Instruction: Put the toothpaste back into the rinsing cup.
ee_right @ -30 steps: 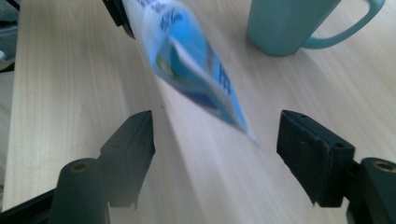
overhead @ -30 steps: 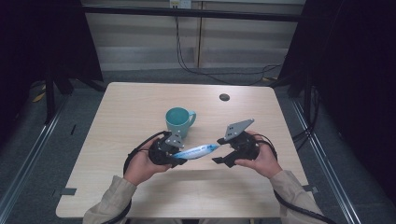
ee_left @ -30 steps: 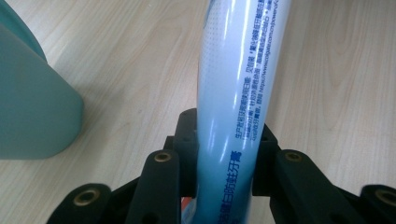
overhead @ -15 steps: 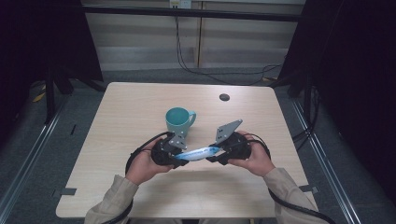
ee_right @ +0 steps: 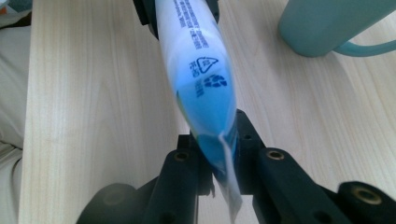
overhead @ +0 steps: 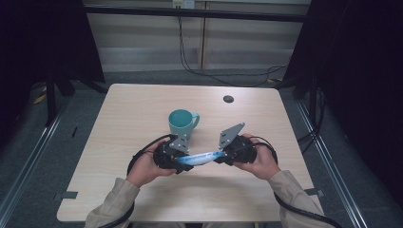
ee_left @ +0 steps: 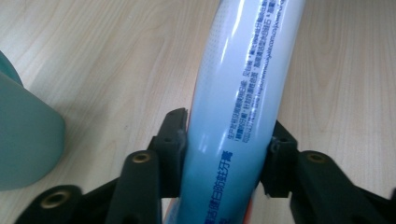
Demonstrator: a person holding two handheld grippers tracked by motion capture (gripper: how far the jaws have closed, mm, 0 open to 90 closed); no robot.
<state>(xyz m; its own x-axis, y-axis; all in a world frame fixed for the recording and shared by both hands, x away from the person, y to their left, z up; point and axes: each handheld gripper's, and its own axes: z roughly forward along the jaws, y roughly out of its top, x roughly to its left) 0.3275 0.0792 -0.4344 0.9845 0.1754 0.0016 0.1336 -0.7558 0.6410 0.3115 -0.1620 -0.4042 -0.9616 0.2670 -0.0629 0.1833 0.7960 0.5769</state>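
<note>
A white and blue toothpaste tube (overhead: pixel 202 157) hangs level above the table between my two grippers. My left gripper (overhead: pixel 183 161) holds its thick printed body (ee_left: pixel 238 93); both pads still touch it, though the jaws have just been opening a little. My right gripper (overhead: pixel 219 156) has just been closing and is shut on the tube's flat crimped tail (ee_right: pixel 219 140). A teal mug (overhead: pixel 181 122) stands upright just behind the grippers, its handle to the right. The mug also shows at the left edge of the left gripper view (ee_left: pixel 23 140) and at the top right of the right gripper view (ee_right: pixel 327 23).
The light wooden table (overhead: pixel 119 118) carries a small dark round thing (overhead: pixel 228 99) near its back right. Black cables trail from both grippers along the forearms. Dark frames and rails stand around the table's sides.
My right gripper came in leftward to the tube's tail and closed on it. The left hand stayed where it was, still around the tube.
</note>
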